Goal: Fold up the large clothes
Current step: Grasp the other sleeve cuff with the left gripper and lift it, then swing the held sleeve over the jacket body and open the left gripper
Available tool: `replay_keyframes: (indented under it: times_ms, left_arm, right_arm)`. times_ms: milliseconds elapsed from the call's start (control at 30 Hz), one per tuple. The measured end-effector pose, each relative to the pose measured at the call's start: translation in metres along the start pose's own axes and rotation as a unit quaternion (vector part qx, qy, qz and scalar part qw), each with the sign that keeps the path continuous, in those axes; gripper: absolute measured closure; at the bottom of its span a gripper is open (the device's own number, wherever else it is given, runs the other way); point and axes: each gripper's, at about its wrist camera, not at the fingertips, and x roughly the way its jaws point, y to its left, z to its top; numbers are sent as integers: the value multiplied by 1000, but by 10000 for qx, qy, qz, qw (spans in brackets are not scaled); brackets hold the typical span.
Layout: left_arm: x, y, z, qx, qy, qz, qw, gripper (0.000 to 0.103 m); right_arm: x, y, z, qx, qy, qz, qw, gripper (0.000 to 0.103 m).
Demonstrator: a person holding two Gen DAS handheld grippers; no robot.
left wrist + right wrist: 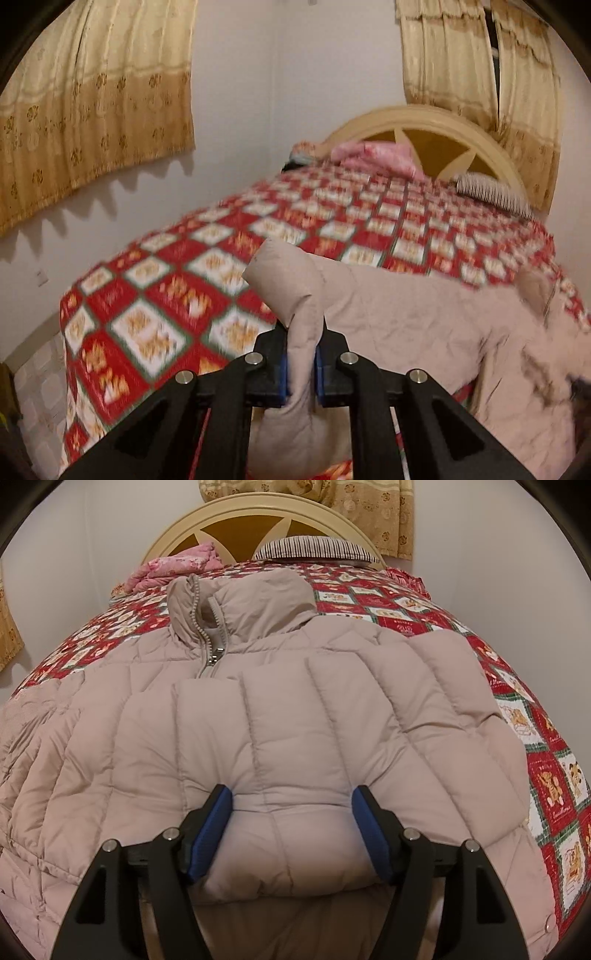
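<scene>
A: Big picture first: the bed (517, 686) fills both views, its quilt (177, 295) a grid of red and white squares with green borders, running up toward twelve o'clock to an arched cream headboard (236, 513) with brown panels.

B: And sprawled across it, the task's thing: a beige quilted puffer jacket (280, 716), puffy stitched channels, collar (258, 602) standing at twelve o'clock, metal zipper (212, 653) partly done up.

A: Gold floral curtains (92, 110) hang at ten o'clock and at one o'clock in the left view.

B: By the headboard, a striped pillow (314, 548) at twelve, a crumpled pink floral blanket (177, 566) at eleven.

A: Grippers now. The left gripper (301, 365) is clenched on a fold of the jacket, fabric bulging up between its blue pads (283, 376).

B: The right gripper (291, 830) stands spread wide, a folded sleeve (291, 812) lying between its blue pads (210, 834), touching both, nothing squeezed.
</scene>
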Motion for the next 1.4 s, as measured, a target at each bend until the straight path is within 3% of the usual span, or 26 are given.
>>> replay_keyframes:
  times_ms: [167,333,700,900,1167,1267,1400]
  left_arm:
    - [-25,-32,46,128,-443,-308,9985,95]
    - [-59,-90,75,524,-825,-813,9919,95]
    - [-106,-205,98,1063,-1172,-1853,9699,95]
    - [-97,-274,69,1561,-1022,-2217,9571,95]
    - [-70,-372,1,2046,-448,-2748,9384,95]
    - [-53,-399,-22,2098,-146,-2856,9350,95]
    - [-33,-426,-49,2170,184,-2904,9318,95]
  right_arm:
    - [-1,0,0,5,-12,7,10000,31]
    - [-1,0,0,14,-18,21,10000,31]
    - [-3,-2,0,114,-62,188,9997,29]
    - [-3,-7,0,221,-104,366,9990,27]
    - [-8,-17,-1,459,-241,564,9971,26]
    - [-11,-23,-2,645,-345,640,9953,18]
    - [-9,-23,-2,706,-343,650,9948,18]
